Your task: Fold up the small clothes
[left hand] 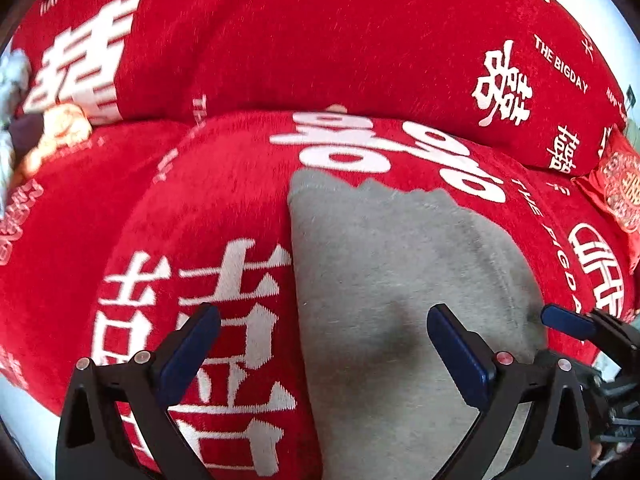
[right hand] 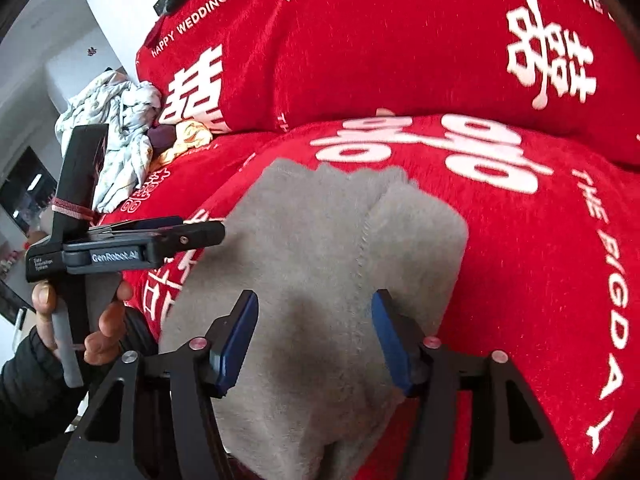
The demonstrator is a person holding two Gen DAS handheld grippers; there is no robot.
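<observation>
A small grey garment (left hand: 400,280) lies flat on a red cover with white characters (left hand: 200,200). In the right wrist view the grey garment (right hand: 320,248) shows a folded layer with a seam down its middle. My left gripper (left hand: 324,344) is open above the garment's left edge, one finger over red cover, one over grey cloth. My right gripper (right hand: 314,340) is open just above the garment's near part, holding nothing. The right gripper's fingertip (left hand: 568,322) shows at the right of the left wrist view. The left gripper (right hand: 160,236) shows from the side in the right wrist view.
A big red cushion (left hand: 320,40) rises behind the seat. A pile of pale crumpled clothes (right hand: 116,120) and a yellow-orange item (right hand: 192,136) lie at the far left. A small red embroidered piece (left hand: 616,188) lies at the right. The holder's hand (right hand: 104,320) grips the left tool.
</observation>
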